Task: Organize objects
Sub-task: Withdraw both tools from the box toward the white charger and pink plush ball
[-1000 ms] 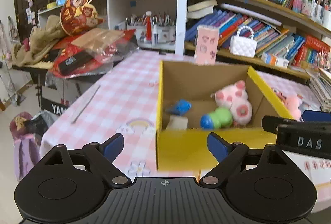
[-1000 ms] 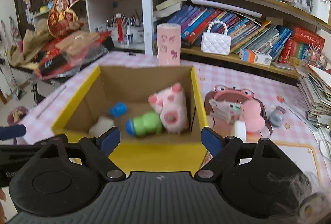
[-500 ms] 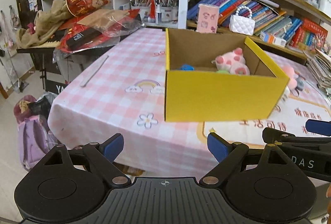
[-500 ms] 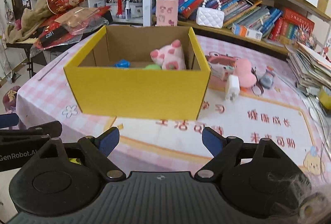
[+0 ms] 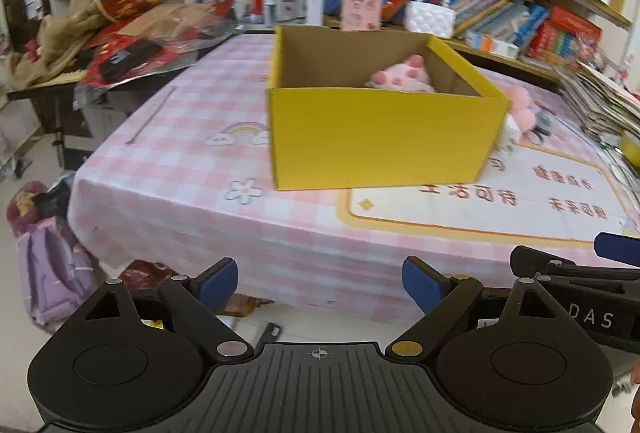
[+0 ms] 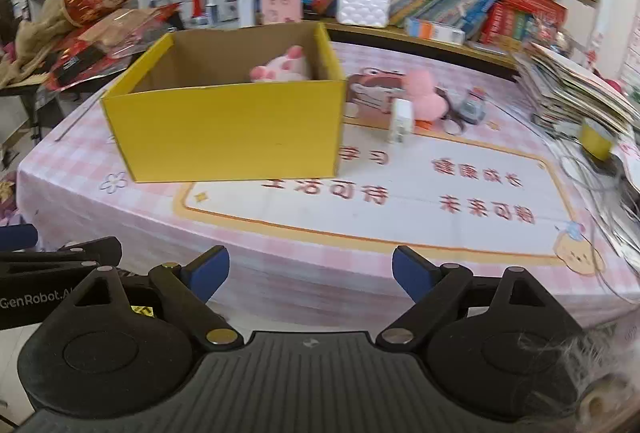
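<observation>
1. Pink checked tablecloth (image 5: pixel 180 161) carries a yellow cardboard box (image 6: pixel 228 129).
2. Pink plush pig (image 6: pixel 282 67) lies inside the box.
3. Left gripper (image 5: pixel 320 279) and right gripper (image 6: pixel 310 271): jaws spread, empty, well short of the box.

We see our left tongs (image 5: pixel 320 283) and right tongs (image 6: pixel 311 271) as black, ribbed bodies with round pivot discs, silver and brass screws, blue fingertips (image 5: pixel 218 279) and white lettering.

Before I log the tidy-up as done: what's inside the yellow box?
Over the yellow box rim only a pink pig plush shows, against the right wall. The near wall hides the box floor, so anything lying lower cannot be seen.
</observation>
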### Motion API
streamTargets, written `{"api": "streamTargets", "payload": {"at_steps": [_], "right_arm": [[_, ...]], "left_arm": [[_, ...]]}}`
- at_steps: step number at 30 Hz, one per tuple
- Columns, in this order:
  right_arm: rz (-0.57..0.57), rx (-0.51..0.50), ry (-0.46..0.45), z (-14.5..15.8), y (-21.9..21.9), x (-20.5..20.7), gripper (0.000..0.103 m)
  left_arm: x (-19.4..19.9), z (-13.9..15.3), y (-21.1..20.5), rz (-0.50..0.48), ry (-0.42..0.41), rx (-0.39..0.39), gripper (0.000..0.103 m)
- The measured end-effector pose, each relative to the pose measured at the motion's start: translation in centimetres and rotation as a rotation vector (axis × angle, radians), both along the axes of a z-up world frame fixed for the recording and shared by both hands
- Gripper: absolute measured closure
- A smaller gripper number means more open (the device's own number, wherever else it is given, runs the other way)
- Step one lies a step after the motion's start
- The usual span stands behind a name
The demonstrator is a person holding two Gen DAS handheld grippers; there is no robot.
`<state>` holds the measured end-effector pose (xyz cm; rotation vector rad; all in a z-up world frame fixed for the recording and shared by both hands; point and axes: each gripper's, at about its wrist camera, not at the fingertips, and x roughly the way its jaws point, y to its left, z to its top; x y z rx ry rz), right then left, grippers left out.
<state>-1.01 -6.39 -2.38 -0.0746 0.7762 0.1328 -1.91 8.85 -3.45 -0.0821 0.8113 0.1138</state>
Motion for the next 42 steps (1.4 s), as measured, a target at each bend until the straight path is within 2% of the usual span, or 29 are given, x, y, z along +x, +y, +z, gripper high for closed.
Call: {"api": "streamTargets", "payload": {"at_steps": [20,32,42], "right_arm": [[-0.249,-0.011,0.013,-0.3,-7.8,-0.9,0.013],[-0.312,-0.010,0.047,-1.0,-12.8,1.7,0.012],[-0.287,-0.011,0.089,-1.8,-16.9,6.5,0.012]], "left_arm": [[2.9,-0.5,-7.1,-0.228,0.014,-0.009,0.008],[6.4,-1.1,-12.2,-0.283,0.047,-0.002,0.008],[10.3,-2.0,-16.2,-0.269,0.078,0.002,0.008]]}}
